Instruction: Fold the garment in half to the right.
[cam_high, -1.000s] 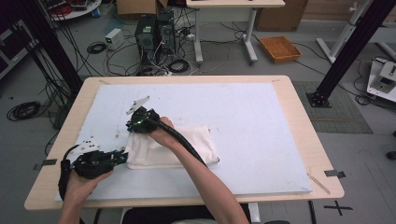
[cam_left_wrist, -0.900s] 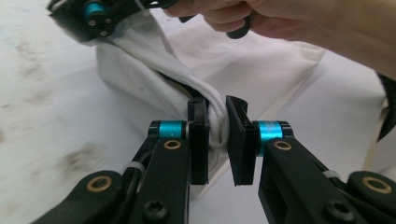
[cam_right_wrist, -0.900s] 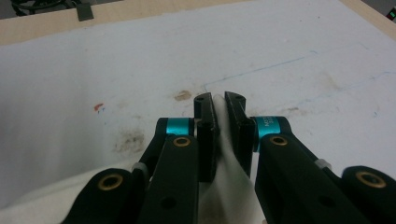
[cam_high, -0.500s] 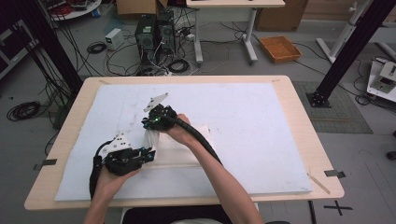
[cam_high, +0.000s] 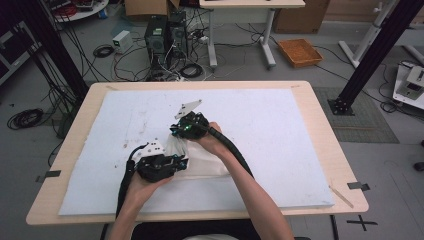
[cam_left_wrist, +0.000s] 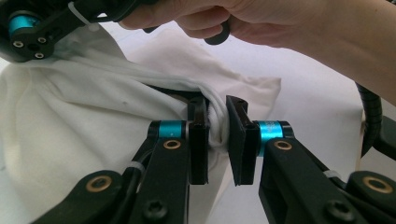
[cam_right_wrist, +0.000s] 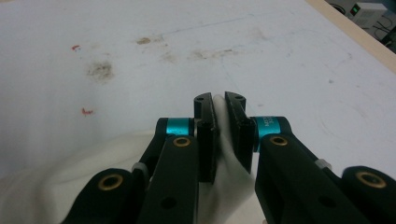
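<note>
Cloth (cam_high: 200, 159): white, bunched on the tabletop (cam_high: 280, 130) between your two tools, a fold of it caught in each. Your left tool (cam_left_wrist: 218, 135) is clenched on a gathered twist of fabric, which sits squarely between the pads and fans out ahead and to its left. Keep that pinch firm and low, so the twist does not slide out as you draw the cloth across. Your right tool (cam_right_wrist: 220, 135) is likewise clenched on a thin edge of cloth that rises between its pads, with bare, stained tabletop ahead of it. That bite looks shallow to me, so move both hands together at one pace and keep the span between them lightly taut, not stretched.
</note>
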